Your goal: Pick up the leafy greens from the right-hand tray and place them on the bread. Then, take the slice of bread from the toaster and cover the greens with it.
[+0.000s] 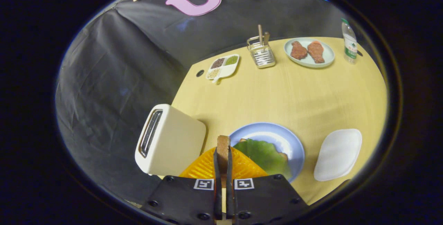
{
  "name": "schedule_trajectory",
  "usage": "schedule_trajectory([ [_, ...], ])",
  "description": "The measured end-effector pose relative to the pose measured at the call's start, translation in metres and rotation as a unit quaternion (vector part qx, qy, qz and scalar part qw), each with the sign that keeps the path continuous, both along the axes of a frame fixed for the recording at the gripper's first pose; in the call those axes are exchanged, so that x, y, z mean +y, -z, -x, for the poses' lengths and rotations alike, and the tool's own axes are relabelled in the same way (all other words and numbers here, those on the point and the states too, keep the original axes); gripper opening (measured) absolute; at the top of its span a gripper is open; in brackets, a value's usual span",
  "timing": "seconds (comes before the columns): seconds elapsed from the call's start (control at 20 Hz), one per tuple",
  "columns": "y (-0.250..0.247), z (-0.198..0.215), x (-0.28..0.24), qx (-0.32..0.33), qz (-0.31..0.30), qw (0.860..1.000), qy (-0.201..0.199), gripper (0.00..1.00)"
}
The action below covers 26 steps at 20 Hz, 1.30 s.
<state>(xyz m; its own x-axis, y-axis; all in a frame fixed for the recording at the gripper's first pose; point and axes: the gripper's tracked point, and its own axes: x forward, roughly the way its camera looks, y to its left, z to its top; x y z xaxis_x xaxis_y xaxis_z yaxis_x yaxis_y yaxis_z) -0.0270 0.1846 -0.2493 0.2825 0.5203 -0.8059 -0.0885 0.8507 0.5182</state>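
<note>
Bread slice (223, 147) upright between the jaws, pinched from both sides, leafy greens (265, 154) just beyond

Table (277, 93): toaster (169, 142), blue plate (289, 142), white tray (337, 154), bottle (349, 41).

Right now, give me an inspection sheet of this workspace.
Surface: wooden table, round hole near the divided dish.
Job's things: greens lie on bread on the blue plate; bread slice upright between the fingers; toaster beside the plate; white tray bare.
Clutter: divided dish, utensil rack, meat plate, bottle, orange mat.
Gripper: shut on the bread slice.
Cables: nothing seen.
Surroundings: black cloth wall.
</note>
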Motion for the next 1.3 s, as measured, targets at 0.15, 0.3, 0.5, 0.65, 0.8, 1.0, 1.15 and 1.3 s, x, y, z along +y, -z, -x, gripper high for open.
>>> schedule_trajectory([
  [0.15,0.011,0.006,-0.016,0.01,0.007,1.0,0.007,0.11],
  [0.3,0.024,0.007,-0.033,0.014,0.019,1.0,0.01,0.12],
  [0.5,0.044,0.011,-0.049,0.02,0.036,0.999,0.007,0.21],
  [0.65,0.052,0.015,-0.063,0.019,0.051,0.999,-0.001,0.36],
  [0.8,0.058,0.01,-0.074,0.013,0.05,0.999,0.002,0.59],
  [1.0,0.047,0.004,-0.088,-0.01,0.039,0.999,0.01,0.88],
  [1.15,0.022,-0.002,-0.094,-0.056,0.021,0.998,0.01,0.96],
  [1.3,-0.021,-0.014,-0.108,-0.129,0.016,0.991,0.017,0.98],
])
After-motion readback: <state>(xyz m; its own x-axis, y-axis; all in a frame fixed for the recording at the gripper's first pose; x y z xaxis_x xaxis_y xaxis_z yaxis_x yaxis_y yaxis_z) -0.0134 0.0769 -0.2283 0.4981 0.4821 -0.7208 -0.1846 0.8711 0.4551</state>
